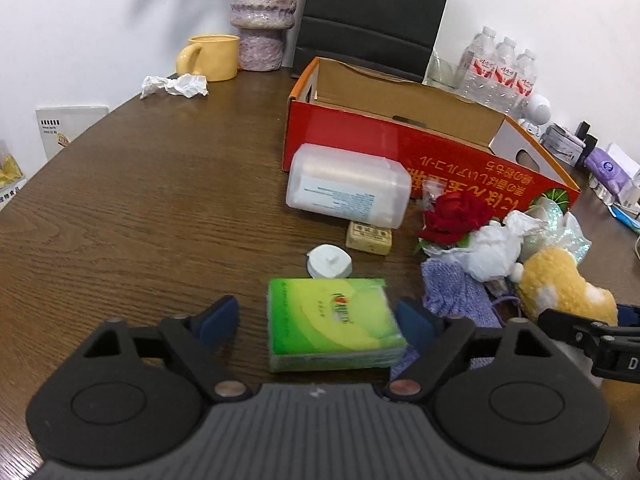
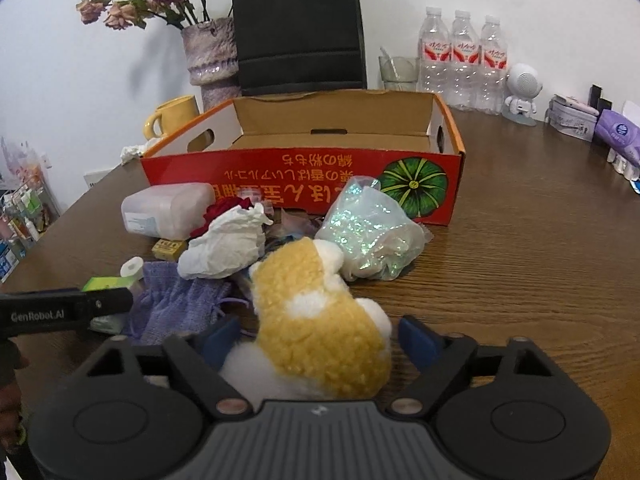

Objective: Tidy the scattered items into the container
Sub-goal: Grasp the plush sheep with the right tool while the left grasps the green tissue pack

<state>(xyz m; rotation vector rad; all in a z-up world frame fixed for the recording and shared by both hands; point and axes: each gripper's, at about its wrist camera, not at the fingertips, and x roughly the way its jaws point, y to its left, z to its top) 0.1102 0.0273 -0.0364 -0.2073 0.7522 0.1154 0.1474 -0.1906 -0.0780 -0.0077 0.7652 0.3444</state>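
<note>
An open red cardboard box (image 1: pixel 448 160) (image 2: pixel 304 176) stands on the brown table. My left gripper (image 1: pixel 320 320) is open around a green tissue pack (image 1: pixel 332 324), with gaps on both sides. My right gripper (image 2: pixel 320 336) is open around a yellow and white plush toy (image 2: pixel 316 320) (image 1: pixel 560 284) lying on the table. Scattered before the box lie a clear plastic container (image 1: pixel 348 184) (image 2: pixel 168 210), a red fabric rose (image 1: pixel 456 216), crumpled white paper (image 2: pixel 224 246) (image 1: pixel 496 248), a purple pouch (image 2: pixel 176 304) (image 1: pixel 460 292), a glittery bag (image 2: pixel 372 228), a white cap (image 1: pixel 329 261) and a small yellow box (image 1: pixel 369 237).
A yellow mug (image 1: pixel 212 58), a vase (image 1: pixel 262 12) and a black bag (image 2: pixel 298 28) stand at the back. Crumpled tissue (image 1: pixel 176 86) lies by the mug. Water bottles (image 2: pixel 464 60), a white robot figure (image 2: pixel 520 94) and purple packs (image 2: pixel 618 134) line the right side.
</note>
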